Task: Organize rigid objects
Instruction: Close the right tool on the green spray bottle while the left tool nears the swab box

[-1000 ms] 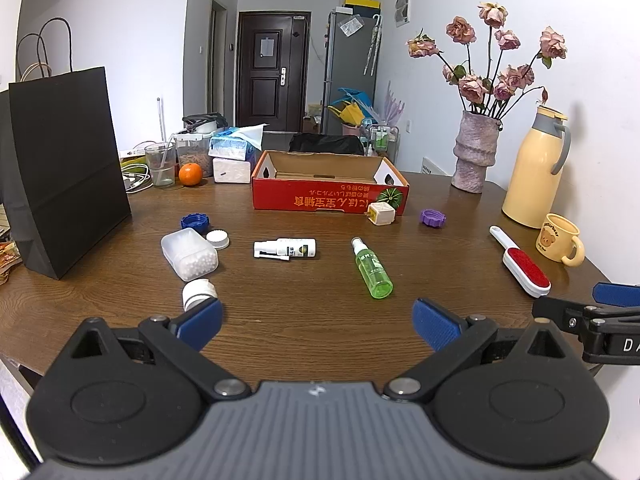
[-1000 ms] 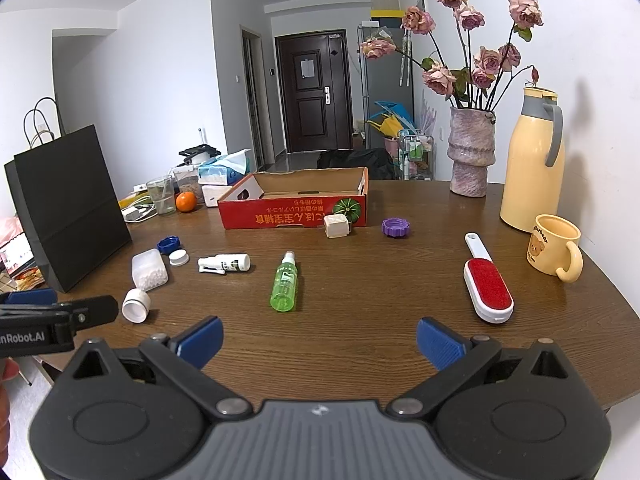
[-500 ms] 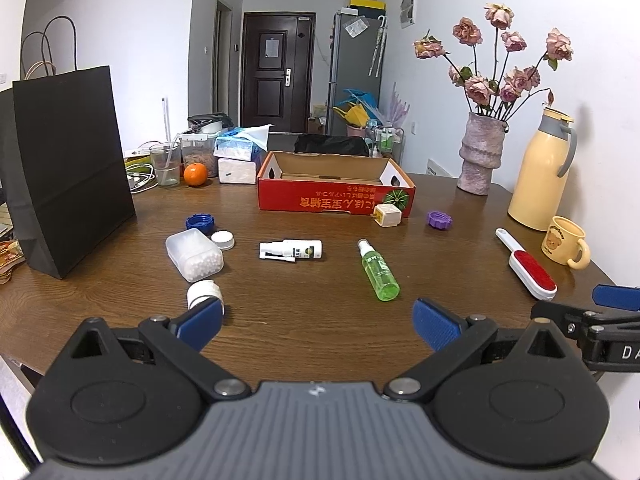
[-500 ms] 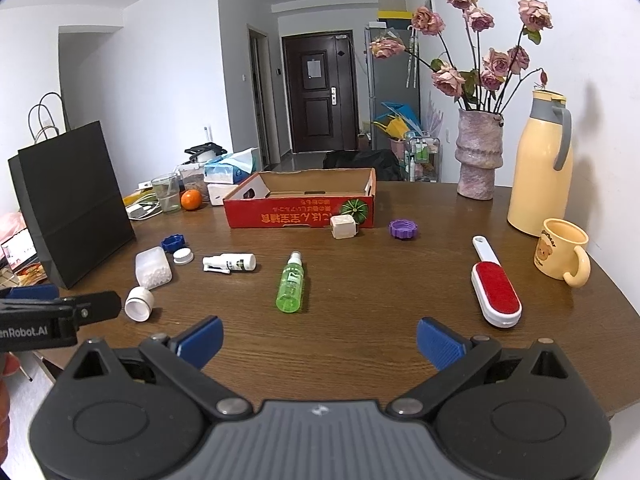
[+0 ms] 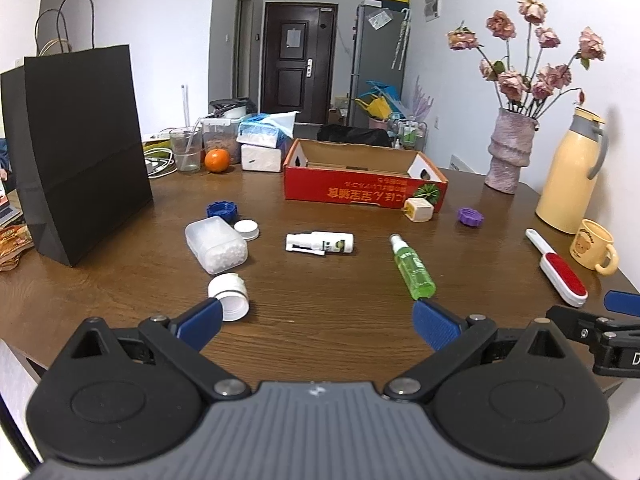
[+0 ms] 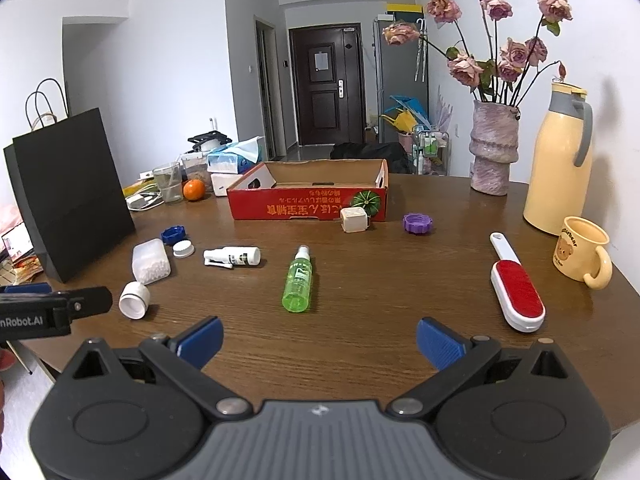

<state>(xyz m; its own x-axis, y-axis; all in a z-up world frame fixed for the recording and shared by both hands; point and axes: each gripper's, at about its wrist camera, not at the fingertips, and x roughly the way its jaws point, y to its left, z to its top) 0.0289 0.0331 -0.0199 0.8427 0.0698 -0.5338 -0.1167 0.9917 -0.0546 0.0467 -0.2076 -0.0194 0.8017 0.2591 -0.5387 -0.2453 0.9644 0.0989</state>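
Observation:
Small items lie scattered on the brown table in front of an open red cardboard box (image 5: 364, 190) (image 6: 308, 204). A green spray bottle (image 5: 413, 269) (image 6: 298, 280), a white nasal spray (image 5: 320, 242) (image 6: 232, 257), a clear box of white pellets (image 5: 216, 244) (image 6: 150, 261), a white jar on its side (image 5: 229, 296) (image 6: 135, 300), a red lint brush (image 5: 560, 274) (image 6: 516, 290), a cream cube (image 5: 418, 209) (image 6: 353, 219), and blue (image 5: 222, 210), white (image 5: 246, 229) and purple (image 5: 470, 217) (image 6: 417, 223) caps. My left gripper (image 5: 316, 322) and right gripper (image 6: 318, 342) are open and empty over the near edge.
A black paper bag (image 5: 80, 152) stands at the left. A vase of roses (image 6: 490, 148), a cream thermos (image 6: 558, 160) and a yellow mug (image 6: 580, 250) stand at the right. A glass, an orange (image 5: 217, 159) and tissue boxes sit at the back left.
Both grippers have drifted slightly, shifting the views a little. Nothing on the table has moved, and both grippers stay open.

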